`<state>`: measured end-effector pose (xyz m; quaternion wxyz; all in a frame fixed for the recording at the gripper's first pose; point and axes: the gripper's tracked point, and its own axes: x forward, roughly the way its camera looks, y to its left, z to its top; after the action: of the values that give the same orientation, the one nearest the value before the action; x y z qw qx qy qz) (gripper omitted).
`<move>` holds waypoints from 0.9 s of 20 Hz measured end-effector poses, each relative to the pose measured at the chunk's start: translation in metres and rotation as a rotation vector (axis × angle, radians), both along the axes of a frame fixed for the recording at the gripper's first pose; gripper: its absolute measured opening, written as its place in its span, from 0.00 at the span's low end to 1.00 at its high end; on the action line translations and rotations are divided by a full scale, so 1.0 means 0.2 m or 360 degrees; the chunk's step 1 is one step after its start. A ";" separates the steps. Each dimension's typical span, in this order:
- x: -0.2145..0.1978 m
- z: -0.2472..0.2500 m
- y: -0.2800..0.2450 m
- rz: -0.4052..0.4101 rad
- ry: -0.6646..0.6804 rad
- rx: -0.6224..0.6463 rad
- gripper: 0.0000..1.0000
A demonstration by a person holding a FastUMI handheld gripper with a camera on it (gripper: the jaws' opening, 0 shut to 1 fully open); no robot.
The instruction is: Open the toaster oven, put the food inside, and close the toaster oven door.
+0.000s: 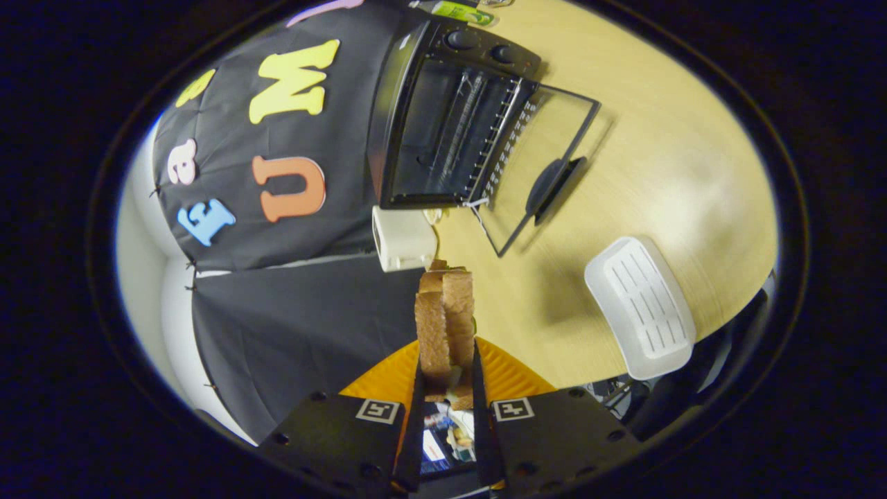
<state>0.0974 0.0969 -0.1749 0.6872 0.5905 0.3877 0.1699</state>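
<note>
1. The gripper [447, 378] is clamped on a sandwich [445, 326], both fingers pressing its toasted bread slices; an orange plate [513, 374] lies just beneath.
2. The toaster oven [443, 118] sits beyond the fingers on the wooden table [665, 159]; its glass door [547, 166] hangs fully open.
3. A white tray [641, 305] lies near the door; a white toaster [402, 239] stands beside the oven.
</note>
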 end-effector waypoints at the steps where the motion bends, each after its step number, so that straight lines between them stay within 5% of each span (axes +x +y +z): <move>1: 0.05 -0.02 -0.02 -0.0090 0.0013 -0.0035 0.35; 5: 0.29 -0.03 -0.18 -0.0446 -0.0126 -0.0159 0.36; 18: 0.94 -0.12 -0.26 -0.0882 -0.0312 0.0124 0.35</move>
<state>0.2850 0.0442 -0.1985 0.7182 0.6807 0.1366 0.0467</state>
